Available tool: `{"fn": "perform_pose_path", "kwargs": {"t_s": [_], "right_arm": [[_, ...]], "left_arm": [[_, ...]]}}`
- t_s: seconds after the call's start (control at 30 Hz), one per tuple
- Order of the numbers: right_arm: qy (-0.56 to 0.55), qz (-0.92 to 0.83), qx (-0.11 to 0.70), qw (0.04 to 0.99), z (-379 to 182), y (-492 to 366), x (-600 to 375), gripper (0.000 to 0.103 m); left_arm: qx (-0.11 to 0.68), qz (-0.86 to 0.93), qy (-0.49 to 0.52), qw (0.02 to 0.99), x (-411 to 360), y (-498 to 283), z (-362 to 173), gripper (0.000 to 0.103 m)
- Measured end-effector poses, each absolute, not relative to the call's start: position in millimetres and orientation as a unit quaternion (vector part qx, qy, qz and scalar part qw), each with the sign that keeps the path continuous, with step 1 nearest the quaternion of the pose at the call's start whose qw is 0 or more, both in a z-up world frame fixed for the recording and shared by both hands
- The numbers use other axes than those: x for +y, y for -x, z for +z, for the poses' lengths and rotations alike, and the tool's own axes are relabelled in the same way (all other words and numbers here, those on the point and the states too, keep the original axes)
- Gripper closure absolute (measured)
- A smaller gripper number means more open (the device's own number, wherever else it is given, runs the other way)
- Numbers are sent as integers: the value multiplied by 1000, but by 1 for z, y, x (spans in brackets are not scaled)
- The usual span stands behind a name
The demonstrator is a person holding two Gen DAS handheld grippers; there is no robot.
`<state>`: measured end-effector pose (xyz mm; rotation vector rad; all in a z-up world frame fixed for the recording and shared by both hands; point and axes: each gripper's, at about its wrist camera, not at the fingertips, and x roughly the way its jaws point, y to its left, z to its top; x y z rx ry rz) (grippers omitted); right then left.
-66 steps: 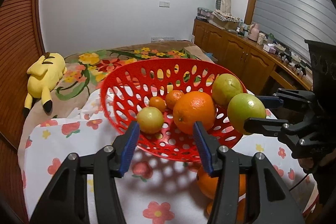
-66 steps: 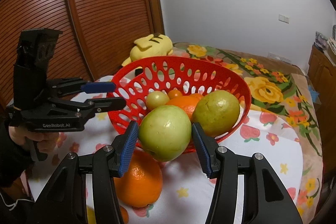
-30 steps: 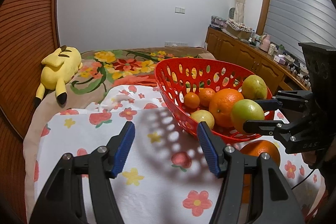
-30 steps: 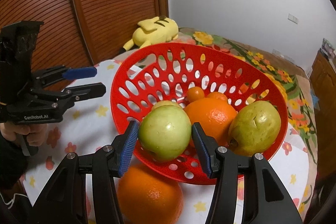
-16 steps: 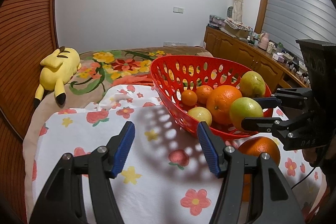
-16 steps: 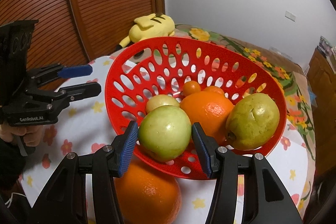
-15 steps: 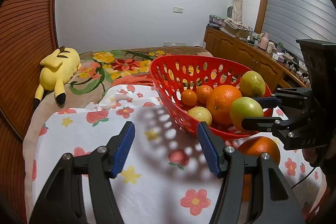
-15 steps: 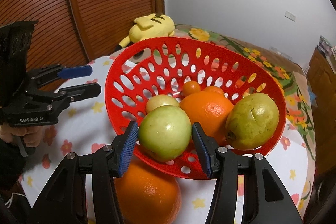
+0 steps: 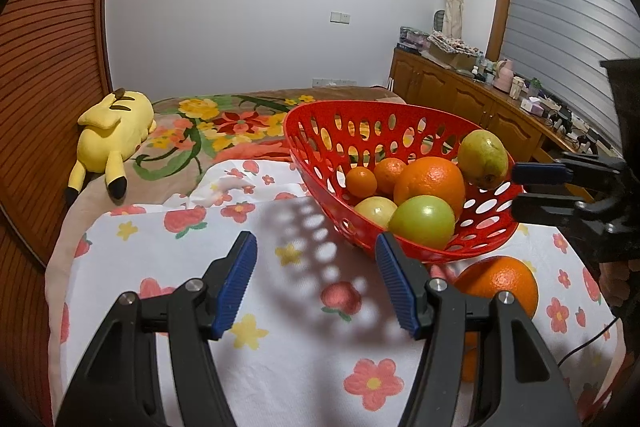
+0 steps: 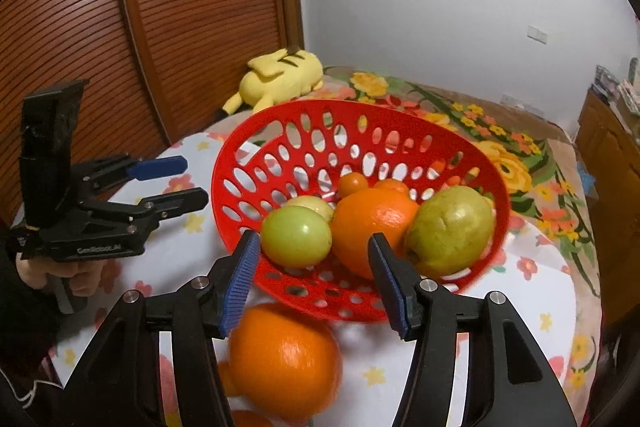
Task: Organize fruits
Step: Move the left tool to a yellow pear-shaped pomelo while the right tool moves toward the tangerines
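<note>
Red perforated plastic makes up the basket (image 9: 320, 131), which looks stiff and light; seen from the left wrist it sits on the flowered cloth (image 9: 168, 259) and holds 6 fruits: 1 green apple (image 9: 422, 221), 1 big orange (image 9: 430, 183), 1 pear (image 9: 482, 153), 1 pale yellow fruit and 2 small tangerines. 1 loose orange (image 9: 498, 283) lies just beside the basket. The left gripper (image 9: 316, 279) stands partly open and empty over bare cloth. From the right wrist, the right gripper (image 10: 310, 281) is opening, its pads clear of the green apple (image 10: 296, 235), which rests inside the basket (image 10: 280, 135) near the rim. The loose orange (image 10: 280, 355) lies just below the pads; it is likely firm, fairly heavy and prone to roll, so I would pinch it across its widest middle.
</note>
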<state>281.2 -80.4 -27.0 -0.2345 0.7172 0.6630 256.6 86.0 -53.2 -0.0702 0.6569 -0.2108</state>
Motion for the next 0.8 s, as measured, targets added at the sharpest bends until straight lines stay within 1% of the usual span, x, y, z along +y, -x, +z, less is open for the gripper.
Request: {"fn": "perform_pose_path", "kwargs": {"t_s": [0.3,0.5,0.6,0.8], "right_arm": [[97,284,331,895,-16,-247,-111,44],[85,272,319,904,-8,-221,-127,42],[77,270,316,906,-10,-205,-133,39],[64,266,319,907,-25,-179,-143,38]], "left_arm": [[312,-116,12,943,68,-241,-35,41],[310,-132,5,941,53,-215,-27,38],[313,-137,-1,940,44,-199,-26,37],[325,-143,0,935,29,-171,-33,36]]}}
